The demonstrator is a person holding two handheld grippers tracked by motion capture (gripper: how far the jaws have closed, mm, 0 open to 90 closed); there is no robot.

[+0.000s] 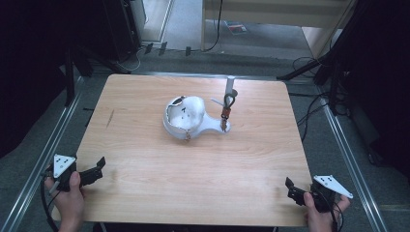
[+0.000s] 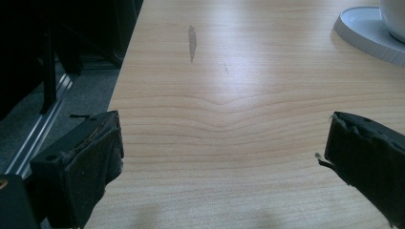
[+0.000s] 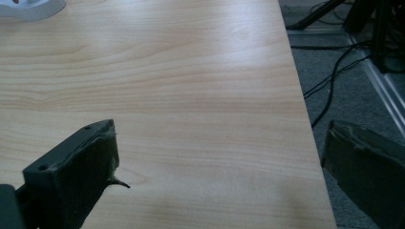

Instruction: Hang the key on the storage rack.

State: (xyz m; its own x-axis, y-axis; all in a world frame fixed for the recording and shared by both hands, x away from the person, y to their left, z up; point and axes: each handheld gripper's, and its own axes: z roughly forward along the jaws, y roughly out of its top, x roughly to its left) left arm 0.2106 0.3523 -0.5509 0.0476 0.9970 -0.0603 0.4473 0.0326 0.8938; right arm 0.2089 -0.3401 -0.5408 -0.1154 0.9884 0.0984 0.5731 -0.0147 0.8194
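- Left tongs [image 1: 99,166]: we hold them at the near left corner of the pale wooden desk [image 1: 145,169]. In the left gripper view their two black jaws stand wide apart, with bare wood between them; they grip nothing.
- Right tongs [image 1: 289,186]: we hold them at the near right corner. In the right gripper view their jaws are likewise spread wide and empty, one over the wood and one past the desk's right edge.
- White plastic stand with a rounded bowl-like shell on a flat base [image 1: 186,118]: it sits at the middle of the desk toward the far side, well apart from both tongs. A corner of its flat base shows at the top right of the left gripper view [image 2: 363,33] and at the top left of the right gripper view [image 3: 28,7].
- Grey upright post with a dark loop and a reddish-brown clip hanging from it [image 1: 227,104]: it stands just to the right of the shell, at the narrow end of the base. We cannot tell how the loop is fastened.
- Step in hand: we judge this a starting pose, with both tongs parked, open, and nothing yet touched.
- Next move: we judge that it calls for a reach forward to the stand, probably the right tongs toward the hanging clip while the left steadies the shell or base, the jaws kept open until they straddle the part.
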